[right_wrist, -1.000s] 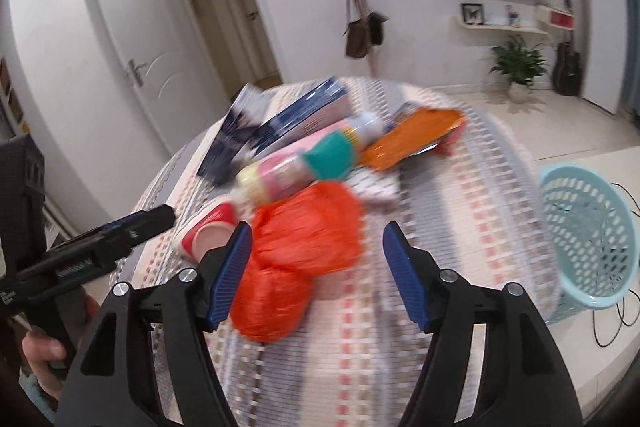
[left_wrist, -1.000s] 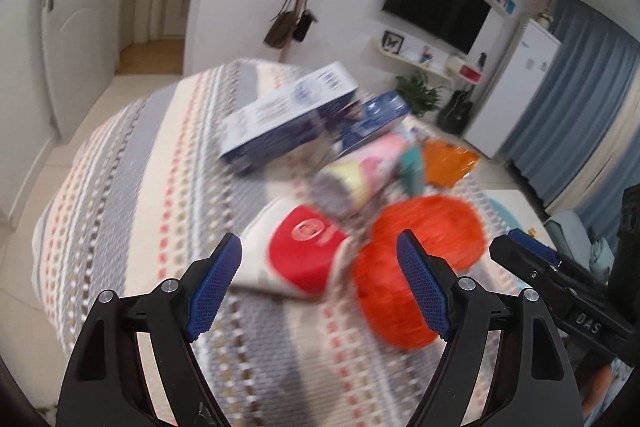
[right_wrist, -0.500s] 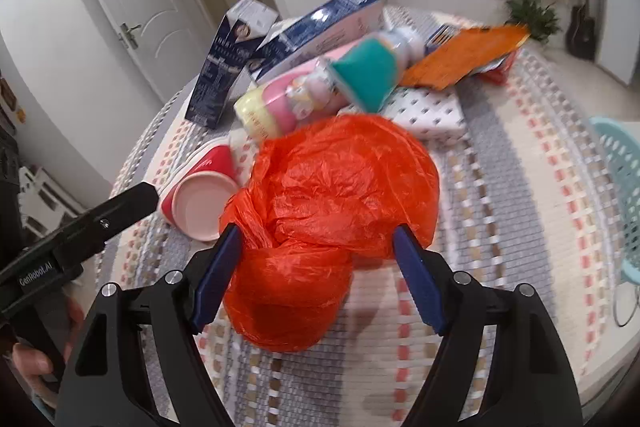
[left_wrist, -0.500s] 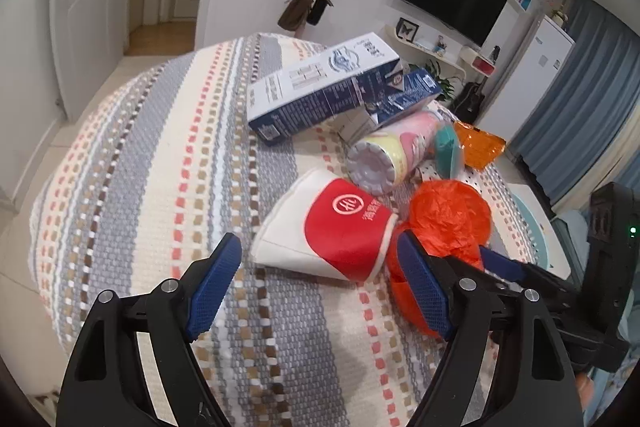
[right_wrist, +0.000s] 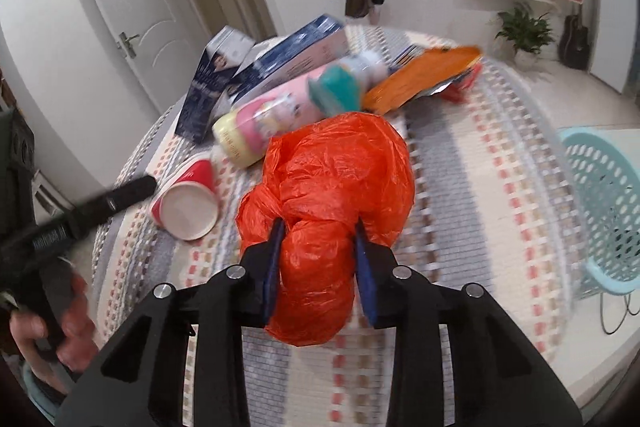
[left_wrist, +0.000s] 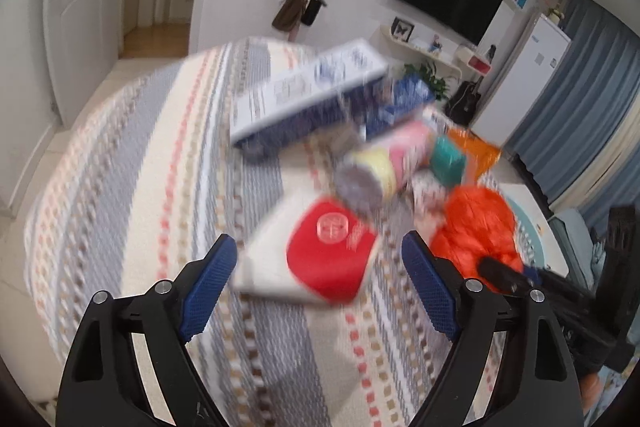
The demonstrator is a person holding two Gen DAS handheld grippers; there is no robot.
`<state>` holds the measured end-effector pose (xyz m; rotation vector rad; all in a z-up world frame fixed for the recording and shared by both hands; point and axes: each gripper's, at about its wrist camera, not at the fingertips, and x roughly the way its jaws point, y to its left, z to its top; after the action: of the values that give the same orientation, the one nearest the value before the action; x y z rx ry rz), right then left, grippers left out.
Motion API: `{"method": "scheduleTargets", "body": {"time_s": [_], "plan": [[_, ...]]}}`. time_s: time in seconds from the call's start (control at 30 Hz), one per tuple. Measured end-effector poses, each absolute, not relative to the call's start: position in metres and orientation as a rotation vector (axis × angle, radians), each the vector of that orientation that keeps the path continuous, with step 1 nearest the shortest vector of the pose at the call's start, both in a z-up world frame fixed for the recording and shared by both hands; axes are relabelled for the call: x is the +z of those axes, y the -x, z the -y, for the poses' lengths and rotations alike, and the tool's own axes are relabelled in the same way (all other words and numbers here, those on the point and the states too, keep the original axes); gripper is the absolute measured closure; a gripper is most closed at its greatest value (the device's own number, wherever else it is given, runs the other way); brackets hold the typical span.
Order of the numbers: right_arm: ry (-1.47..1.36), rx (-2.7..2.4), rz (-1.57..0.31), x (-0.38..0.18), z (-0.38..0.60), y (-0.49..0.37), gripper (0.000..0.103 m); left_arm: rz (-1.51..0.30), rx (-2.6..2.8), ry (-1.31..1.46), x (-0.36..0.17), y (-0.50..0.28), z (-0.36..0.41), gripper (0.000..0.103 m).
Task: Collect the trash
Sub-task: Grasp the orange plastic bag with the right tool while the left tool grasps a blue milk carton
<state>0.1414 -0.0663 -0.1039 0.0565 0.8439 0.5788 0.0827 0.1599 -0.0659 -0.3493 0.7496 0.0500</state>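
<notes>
A crumpled orange plastic bag [right_wrist: 336, 183] lies on the striped table. My right gripper [right_wrist: 320, 267] is shut on its near end. The bag also shows in the left wrist view [left_wrist: 476, 227]. My left gripper [left_wrist: 320, 287] is open and empty, just short of a red-and-white paper cup [left_wrist: 320, 259] lying on its side; the cup's open mouth shows in the right wrist view [right_wrist: 186, 205]. Behind lie a pink-and-yellow bottle with a teal cap [right_wrist: 280, 115], blue cartons [right_wrist: 288, 59] and an orange wrapper [right_wrist: 420, 79].
A light blue mesh basket [right_wrist: 604, 211] stands on the floor to the right of the table. The striped tablecloth [left_wrist: 140, 167] covers the round table. A door, a coat stand and a wall TV are behind.
My right gripper has closed on the near end of the orange bag. My left gripper has stayed open and shifted slightly in front of the paper cup.
</notes>
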Motion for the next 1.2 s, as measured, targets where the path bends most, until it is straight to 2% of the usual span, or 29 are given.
{"method": "scheduleTargets", "body": {"time_s": [0.07,0.1,0.23,0.8,0.87,0.9,0.93,1.0,1.03,1.2], "plan": [[-0.066,0.571,-0.835,-0.1,0.074,-0.143,0.073,-0.703,0.069,0.293,-0.049,-0.092,-0.165,0.014],[-0.07,0.569,-0.834,-0.1,0.078,-0.144,0.073,-0.682,0.062,0.248,-0.042,-0.098,-0.165,0.006],[-0.085,0.561,-0.832,-0.098,0.084,-0.149,0.073,-0.699,0.084,0.128,-0.044,-0.129,-0.177,0.008],[-0.027,0.555,-0.807,-0.095,0.075,-0.158,0.073,-0.781,-0.327,0.102,-0.082,-0.231,-0.221,0.008],[-0.031,0.549,-0.805,-0.095,0.077,-0.161,0.073,-0.779,-0.329,0.143,-0.084,-0.236,-0.226,0.011],[-0.035,0.548,-0.807,-0.095,0.077,-0.162,0.073,-0.783,-0.332,0.159,-0.086,-0.238,-0.228,0.021],[-0.037,0.546,-0.809,-0.096,0.076,-0.163,0.073,-0.784,-0.338,0.18,-0.087,-0.239,-0.23,0.04],[-0.034,0.544,-0.815,-0.099,0.075,-0.164,0.073,-0.807,-0.342,0.203,-0.089,-0.242,-0.232,0.059],[-0.034,0.543,-0.817,-0.099,0.075,-0.164,0.073,-0.819,-0.32,0.195,-0.091,-0.242,-0.231,0.063],[-0.037,0.547,-0.817,-0.1,0.074,-0.164,0.073,-0.829,-0.268,0.199,-0.089,-0.231,-0.226,0.066]]}}
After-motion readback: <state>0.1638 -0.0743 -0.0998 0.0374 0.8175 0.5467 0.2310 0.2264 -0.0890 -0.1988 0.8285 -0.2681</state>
